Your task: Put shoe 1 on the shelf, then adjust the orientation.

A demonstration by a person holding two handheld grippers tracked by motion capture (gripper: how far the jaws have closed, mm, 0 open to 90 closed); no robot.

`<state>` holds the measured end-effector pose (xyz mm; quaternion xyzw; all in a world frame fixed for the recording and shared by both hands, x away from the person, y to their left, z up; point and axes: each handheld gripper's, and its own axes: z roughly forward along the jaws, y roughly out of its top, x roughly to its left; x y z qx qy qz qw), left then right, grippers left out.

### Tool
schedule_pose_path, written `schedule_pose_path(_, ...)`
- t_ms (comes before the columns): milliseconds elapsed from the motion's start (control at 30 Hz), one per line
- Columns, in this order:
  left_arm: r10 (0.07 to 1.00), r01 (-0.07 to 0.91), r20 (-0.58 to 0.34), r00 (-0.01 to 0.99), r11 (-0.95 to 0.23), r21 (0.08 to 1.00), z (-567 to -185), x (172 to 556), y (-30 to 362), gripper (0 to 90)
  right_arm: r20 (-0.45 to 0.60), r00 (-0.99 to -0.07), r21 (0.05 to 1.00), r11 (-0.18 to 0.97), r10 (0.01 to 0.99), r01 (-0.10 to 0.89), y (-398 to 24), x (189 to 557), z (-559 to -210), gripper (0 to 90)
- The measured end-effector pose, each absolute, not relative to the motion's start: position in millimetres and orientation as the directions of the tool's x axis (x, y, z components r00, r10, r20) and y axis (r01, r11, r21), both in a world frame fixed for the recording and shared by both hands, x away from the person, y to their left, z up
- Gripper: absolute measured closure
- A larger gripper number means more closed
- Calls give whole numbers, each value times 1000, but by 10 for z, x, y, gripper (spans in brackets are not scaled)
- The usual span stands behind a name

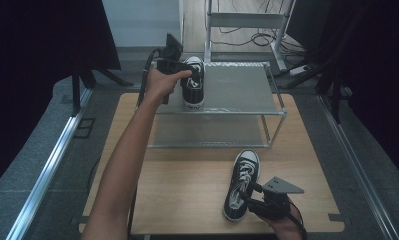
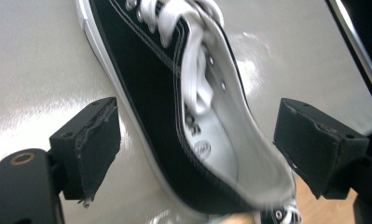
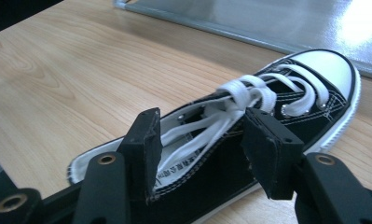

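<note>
The two-tier metal wire-frame rack (image 1: 274, 107) w/ grey shelf panels stands at the far end of the light wooden table (image 1: 187, 185). On the rack's top shelf, near its left edge, sits a black canvas low-top sneaker w/ white laces and white rubber toe cap (image 1: 193, 82), toe pointing twd the person. The left gripper (image 1: 179, 67) is at that shoe, at the rack's back-left corner, hand wrapped round its body; in the left gripper view its jaws stand wide apart, one on either side of the heel end of the shoe (image 2: 193, 116), pads clear of it, so released, nothing clamped. In front of the rack, on the table nr the right front corner of the frame, lies the second matching black-and-white sneaker (image 1: 242, 185), toe twd the rack. The right gripper (image 1: 249, 192) is at its heel end; in the right gripper view the jaws straddle the shoe's (image 3: 249, 135) opening abt halfway apart, one pad inside by the tongue, the other at the outer side. Can't tell whether they're actually pinching the side wall.
</note>
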<state>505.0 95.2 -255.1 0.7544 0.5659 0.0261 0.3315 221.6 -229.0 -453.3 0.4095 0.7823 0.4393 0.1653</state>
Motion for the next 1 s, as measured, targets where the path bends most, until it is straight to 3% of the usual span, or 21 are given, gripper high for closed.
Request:
schedule_pose_path(400,812,765,-366,455,-146,627,-2462,4618,1341,166,87,-678,852,298,730,430,-2087,2027,-4408,558)
schedule_pose_path(667,797,752,-363,483,-165,638,-2565,4378,1552,167,105,-763,832,364,638,419,-1761,1849,-4499,729)
schedule_pose_path(1000,795,753,-363,486,-170,636,-2692,4269,1706,170,93,-784,792,432,613,432,-1497,1744,-4701,897)
